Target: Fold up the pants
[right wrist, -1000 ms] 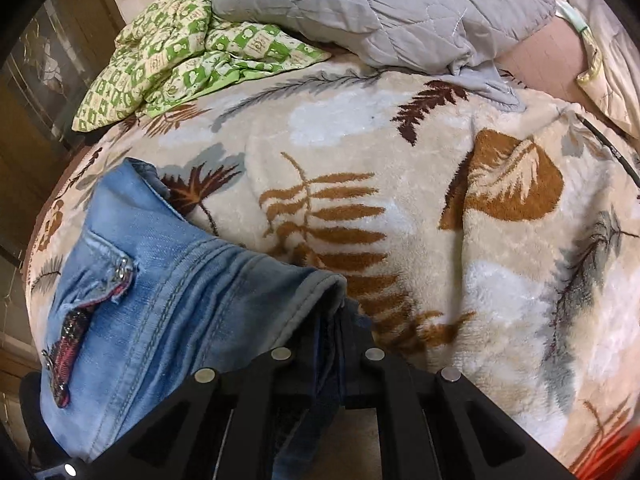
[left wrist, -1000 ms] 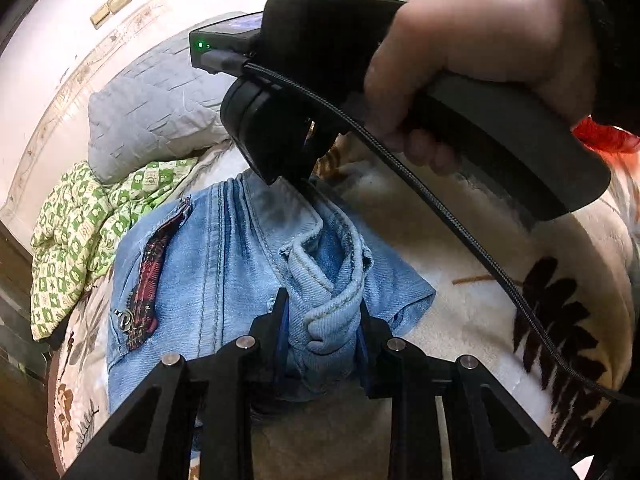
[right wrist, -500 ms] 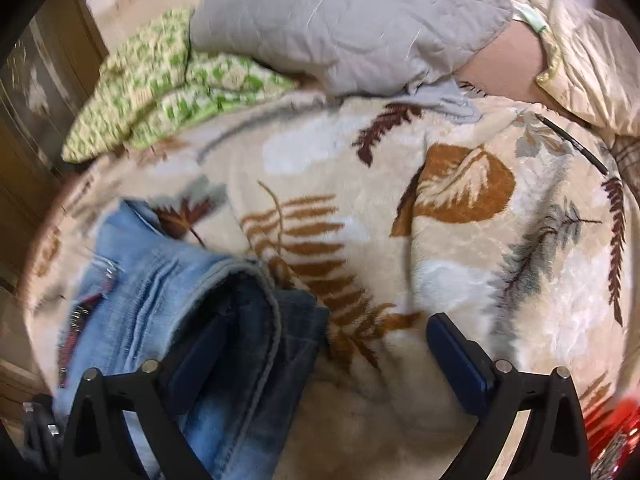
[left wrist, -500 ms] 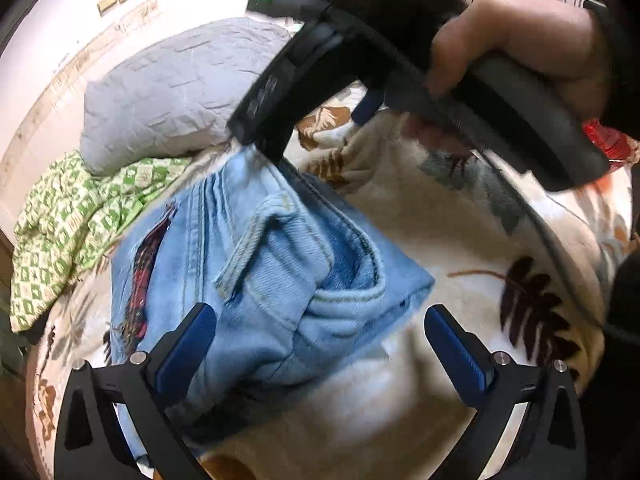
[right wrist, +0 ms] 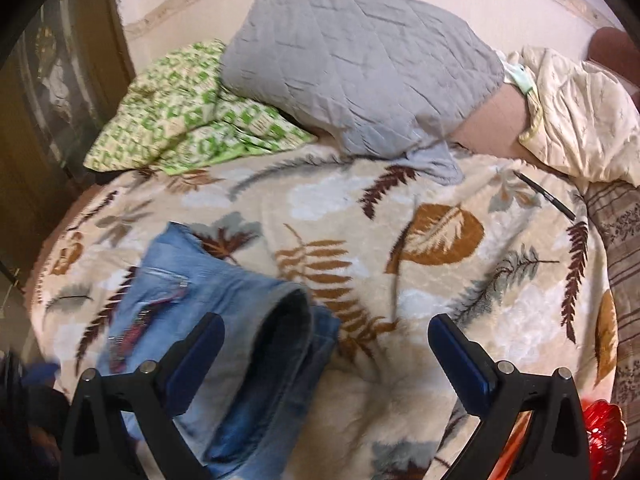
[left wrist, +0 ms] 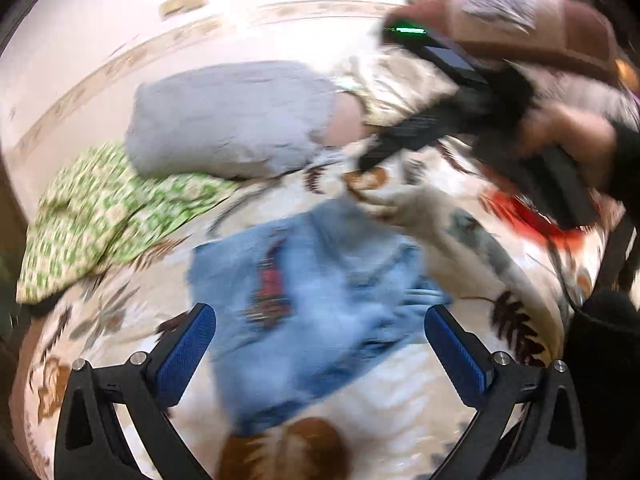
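No lettering, label, brand name or number can be read in either view. The green patterned cloth [right wrist: 192, 120] carries small square motifs that may hold characters, but they are too small and soft to make out. The left wrist view is smeared by blur, so the plaques on the wall [left wrist: 184, 2] show only as pale tan rectangles. The device on the other handheld unit [left wrist: 436, 50] shows a lit green bar with no legible marking. The dark patch on the jeans [right wrist: 136, 328] shows colour only.
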Motion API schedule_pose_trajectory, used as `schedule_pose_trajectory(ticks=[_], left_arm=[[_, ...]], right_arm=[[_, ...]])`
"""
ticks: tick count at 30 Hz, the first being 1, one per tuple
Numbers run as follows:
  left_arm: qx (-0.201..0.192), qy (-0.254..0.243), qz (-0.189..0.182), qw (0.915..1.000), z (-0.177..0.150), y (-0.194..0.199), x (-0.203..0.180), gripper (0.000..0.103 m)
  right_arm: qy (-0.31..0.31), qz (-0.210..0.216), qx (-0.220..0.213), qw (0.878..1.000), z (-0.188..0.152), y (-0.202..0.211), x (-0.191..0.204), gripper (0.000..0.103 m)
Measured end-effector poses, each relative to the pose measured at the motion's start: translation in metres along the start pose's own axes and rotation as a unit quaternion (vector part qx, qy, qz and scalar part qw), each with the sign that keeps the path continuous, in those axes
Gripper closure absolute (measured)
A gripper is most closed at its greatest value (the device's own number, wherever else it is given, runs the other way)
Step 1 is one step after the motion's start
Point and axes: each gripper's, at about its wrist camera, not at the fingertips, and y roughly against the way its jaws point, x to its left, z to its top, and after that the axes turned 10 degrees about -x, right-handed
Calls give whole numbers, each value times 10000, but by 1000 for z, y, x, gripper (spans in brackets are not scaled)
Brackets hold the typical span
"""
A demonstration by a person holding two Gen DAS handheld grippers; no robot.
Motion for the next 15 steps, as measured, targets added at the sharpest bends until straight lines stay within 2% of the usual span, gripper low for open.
schedule_pose_trajectory(ticks=[3,6,9,11,14,15], left_arm=[[224,588,132,9979,5,-8,51,0],[510,1388,-67,9890,10,-24,99,0],[688,1756,7,9821,14,-49,129,0],[883,2099,-138,9736,12,-68,146,0],[1225,2614,-513,9561,12,-102,162,0],[1308,2646,-522,9540,12,-109,162,0]], right_arm=[[29,121,-97,9999,-2,15,8,0],[-46,305,-131,9994,-9,27,14,0],[-227,537,-52,9983,-27,36,20,0],[-332,639,49,9974,-38,36,24,0],[-381,727,160,9965,-54,31,32,0],[-386,785,166,9960,-58,29,36,0]])
